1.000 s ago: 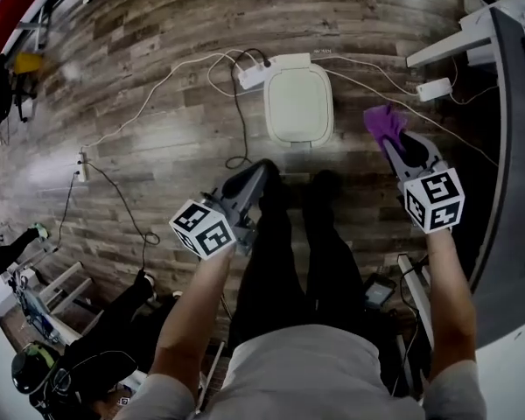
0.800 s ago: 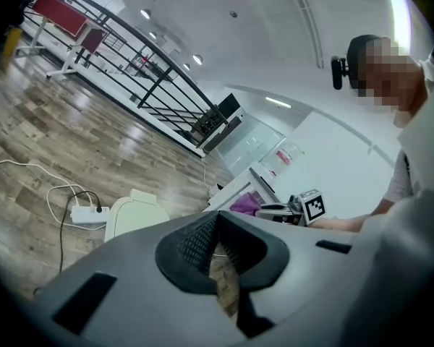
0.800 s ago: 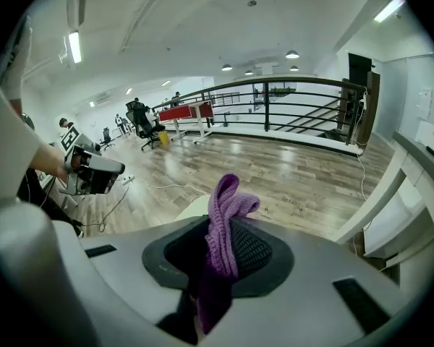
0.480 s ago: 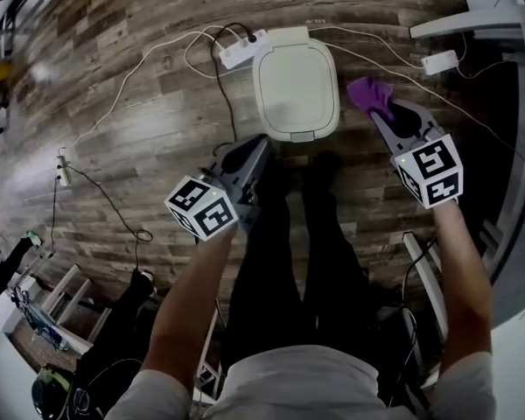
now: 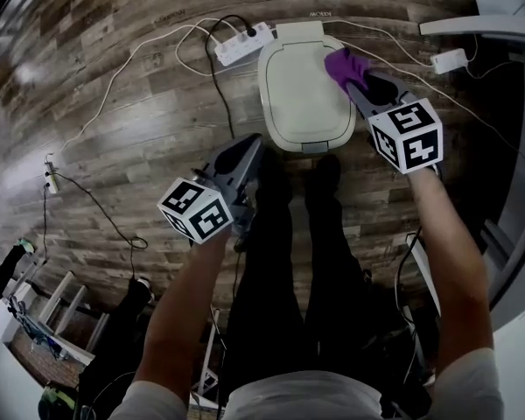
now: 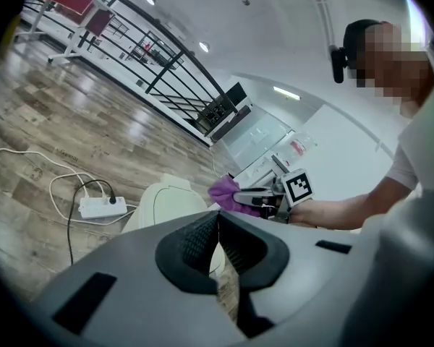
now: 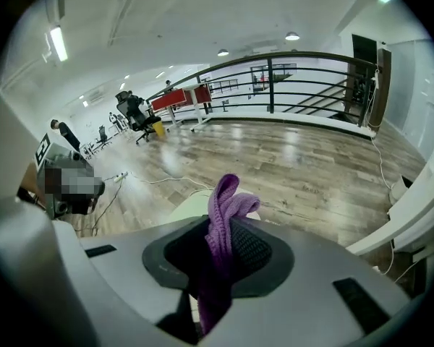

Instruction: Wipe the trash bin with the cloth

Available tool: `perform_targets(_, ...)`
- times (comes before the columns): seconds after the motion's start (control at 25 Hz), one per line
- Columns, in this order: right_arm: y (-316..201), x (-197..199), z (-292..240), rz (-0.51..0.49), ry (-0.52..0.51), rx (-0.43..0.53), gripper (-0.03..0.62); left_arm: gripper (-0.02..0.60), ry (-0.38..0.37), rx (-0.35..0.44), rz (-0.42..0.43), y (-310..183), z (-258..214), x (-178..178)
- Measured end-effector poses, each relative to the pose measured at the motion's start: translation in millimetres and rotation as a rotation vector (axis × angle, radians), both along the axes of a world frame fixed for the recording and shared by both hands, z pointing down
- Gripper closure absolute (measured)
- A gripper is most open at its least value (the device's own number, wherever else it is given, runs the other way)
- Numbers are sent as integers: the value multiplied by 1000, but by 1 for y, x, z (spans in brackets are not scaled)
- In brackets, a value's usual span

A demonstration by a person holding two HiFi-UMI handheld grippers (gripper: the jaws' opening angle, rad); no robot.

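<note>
The trash bin (image 5: 299, 90) stands on the wood floor (image 5: 140, 138) in the upper middle of the head view, its pale lid shut and facing the camera. The right gripper (image 5: 354, 79) reaches in from the right side of the frame, its jaws clamped on a purple cloth (image 5: 339, 63). The cloth lies over the upper right part of the lid; whether it touches the lid cannot be told. In the right gripper view the cloth (image 7: 227, 201) is pinched between the ribbed pads (image 7: 254, 250), a folded loop sticking up past the tips and the rest hanging down between the jaws of the right gripper (image 7: 221, 230).

The left gripper (image 5: 250, 147) hangs lower left of the bin, near its front edge and apart from it, over the person's black trousers (image 5: 280, 261). In the left gripper view the left gripper (image 6: 218, 221) has its jaws brought together at the tips with nothing between them; beyond them show the bin (image 6: 166, 202) and the cloth (image 6: 223, 194).

A white power strip (image 5: 239, 45) lies on the floor just upper left of the bin, with white and black cables (image 5: 171, 42) looping leftward from it.
</note>
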State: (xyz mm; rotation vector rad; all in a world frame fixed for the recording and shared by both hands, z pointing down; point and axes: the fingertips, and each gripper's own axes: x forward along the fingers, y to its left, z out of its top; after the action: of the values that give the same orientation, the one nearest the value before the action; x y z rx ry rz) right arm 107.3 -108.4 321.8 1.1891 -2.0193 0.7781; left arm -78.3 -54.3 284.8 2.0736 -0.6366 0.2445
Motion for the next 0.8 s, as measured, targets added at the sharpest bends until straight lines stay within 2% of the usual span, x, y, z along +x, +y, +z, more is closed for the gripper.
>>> perform_targets(0.52,-84,-81,55,9,-74,-26,503,577,32,14,25,-35,31,-3)
perform_targets(0.8,-101,-110,80,13,-72,-47,503,577,34,15,17,-42,40,-2)
